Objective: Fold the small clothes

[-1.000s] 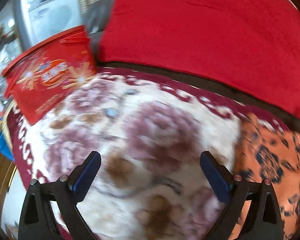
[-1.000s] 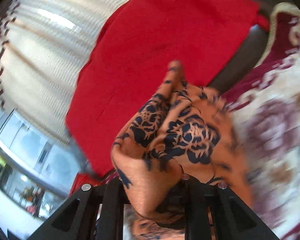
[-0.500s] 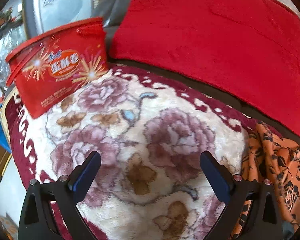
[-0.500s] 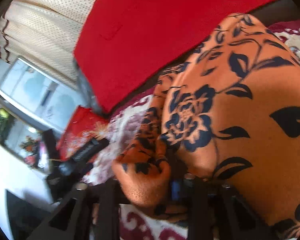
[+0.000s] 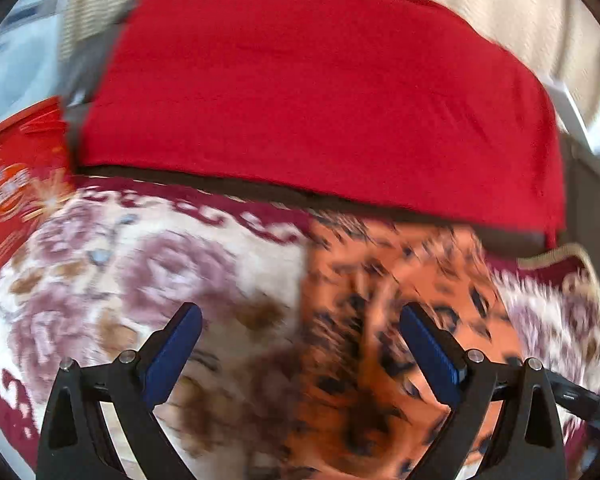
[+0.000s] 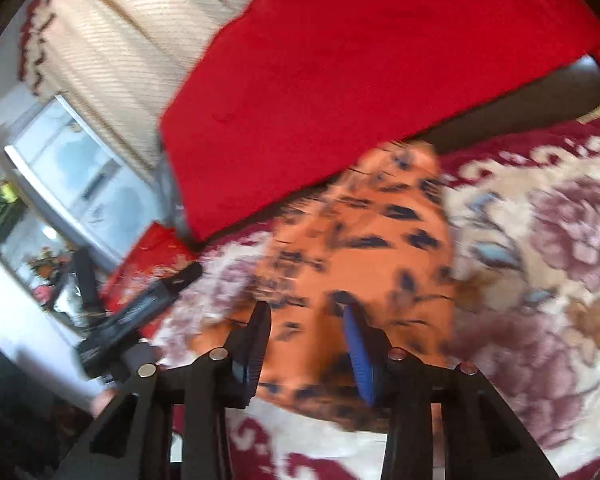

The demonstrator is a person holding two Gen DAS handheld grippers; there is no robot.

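The floral blanket [image 6: 540,240] now carries the orange patterned garment [image 6: 364,248], lower centre of the right view. Your right gripper [image 6: 306,344] has released it; its jaws have just been closing, apart, nothing pressed. Your left gripper [image 5: 300,356] stands wide apart, empty. Begin folding.

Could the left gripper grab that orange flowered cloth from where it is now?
Probably yes. The left gripper is open, and the orange cloth lies flat on the blanket just ahead of its right finger, with nothing between. The picture is blurred, so this is a rough guess.
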